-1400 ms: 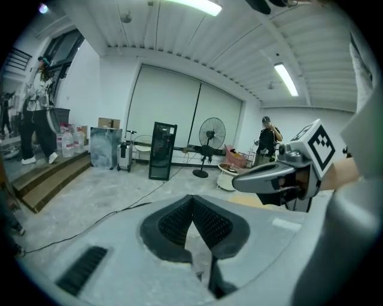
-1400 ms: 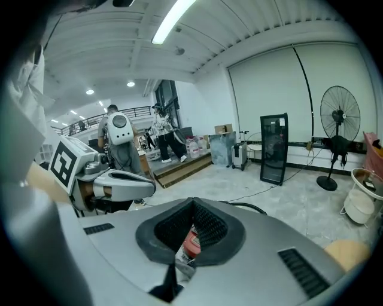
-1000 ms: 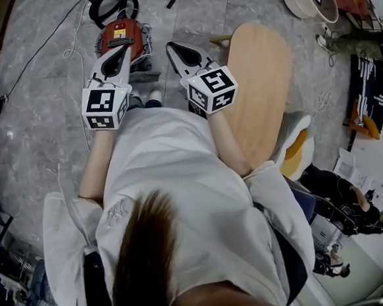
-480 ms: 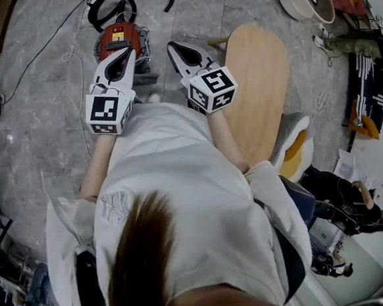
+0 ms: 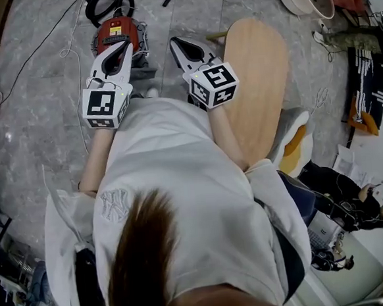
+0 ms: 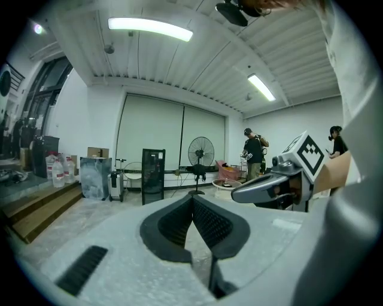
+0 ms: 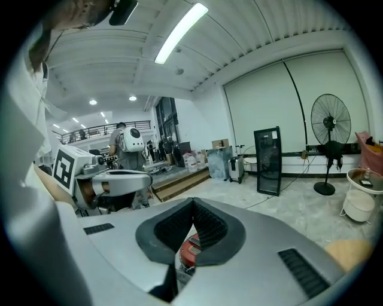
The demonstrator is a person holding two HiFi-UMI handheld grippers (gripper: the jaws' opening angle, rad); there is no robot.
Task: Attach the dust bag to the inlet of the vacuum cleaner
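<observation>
Jaws pressed together and empty on both the left gripper (image 5: 125,48) and the right gripper (image 5: 176,44), which the person holds side by side in front of the body, standing over a grey stone floor (image 5: 35,95). An oval wooden top (image 5: 258,71) lies to the right. Straight ahead on the floor, just past the gripper tips, sits the red vacuum (image 5: 117,35), its black hose (image 5: 103,5) looped behind it. No dust bag shows in any view, and the inlet cannot be made out from here. The task appears barely begun, with the approach the step in hand. To do it well, the bag must first be found. One pair of jaws would take it by its stiff collar, not the soft body, while the other gripper steadies the vacuum. The collar should meet the inlet squarely before any push.
</observation>
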